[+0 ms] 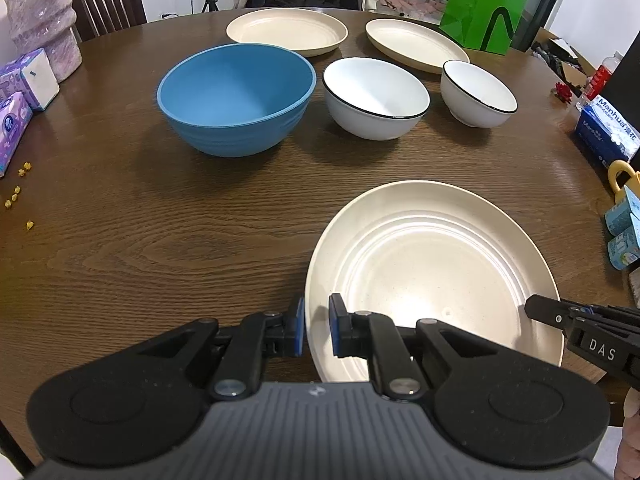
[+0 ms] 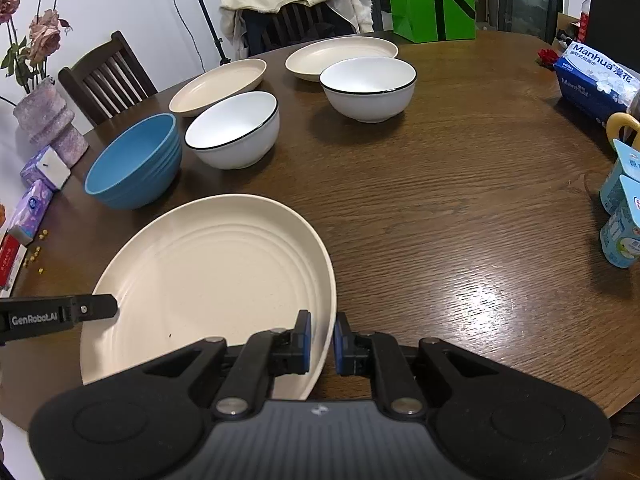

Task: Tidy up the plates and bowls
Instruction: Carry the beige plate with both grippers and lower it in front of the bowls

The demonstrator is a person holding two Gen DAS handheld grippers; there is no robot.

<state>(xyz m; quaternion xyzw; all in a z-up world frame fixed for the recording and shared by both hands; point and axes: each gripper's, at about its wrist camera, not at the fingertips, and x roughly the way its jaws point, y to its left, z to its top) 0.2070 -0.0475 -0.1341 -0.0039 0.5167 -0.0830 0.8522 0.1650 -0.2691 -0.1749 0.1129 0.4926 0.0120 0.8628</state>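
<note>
A large cream plate (image 1: 432, 280) (image 2: 212, 280) is held low over the near part of the round wooden table (image 1: 160, 240); whether it touches the wood I cannot tell. My left gripper (image 1: 316, 314) is shut on its left rim, and my right gripper (image 2: 322, 330) is shut on its right rim. Each gripper's tip also shows in the other view: the right gripper (image 1: 538, 312) and the left gripper (image 2: 106, 306). Further back stand a blue bowl (image 1: 236, 100) (image 2: 136, 164), two white black-rimmed bowls (image 1: 376, 96) (image 1: 478, 92), and two more cream plates (image 1: 286, 30) (image 1: 416, 44).
A green paper bag (image 1: 486, 4) stands at the table's far edge. Tissue packs (image 1: 24, 80) and a pink vase (image 1: 40, 20) line the left side. A blue tissue box (image 2: 596, 80) and small cartons (image 2: 622, 208) sit on the right. Chairs (image 2: 108, 76) stand behind.
</note>
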